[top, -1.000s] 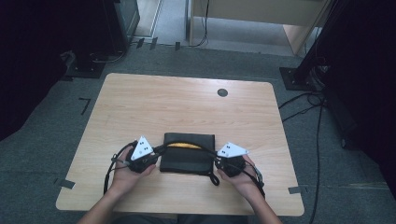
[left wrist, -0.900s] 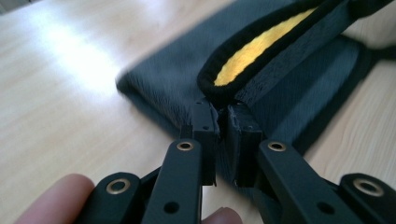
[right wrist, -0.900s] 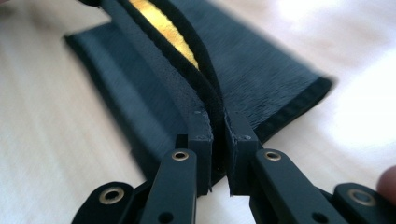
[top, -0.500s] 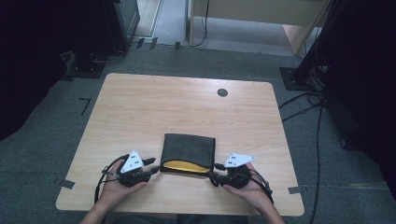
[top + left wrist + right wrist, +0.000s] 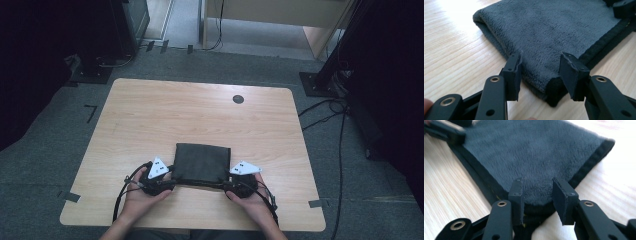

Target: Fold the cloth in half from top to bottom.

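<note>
High view: a folded dark grey towel point(image 5: 202, 162) lies flat near the person's edge of the wooden table point(image 5: 165, 115), with the left gripper point(image 5: 169, 181) at its near left corner and the right gripper point(image 5: 230, 184) at its near right corner. Left gripper view: the jaws have just been opening and stand apart around the towel's corner point(image 5: 554, 90), the pads clear of the pile. Right gripper view: the jaws straddle the other corner point(image 5: 536, 206), having just narrowed a little, yet seemingly not pressing. The fold looks laid down and let go; next, both hands likely need to back off cleanly without dragging the cloth.
</note>
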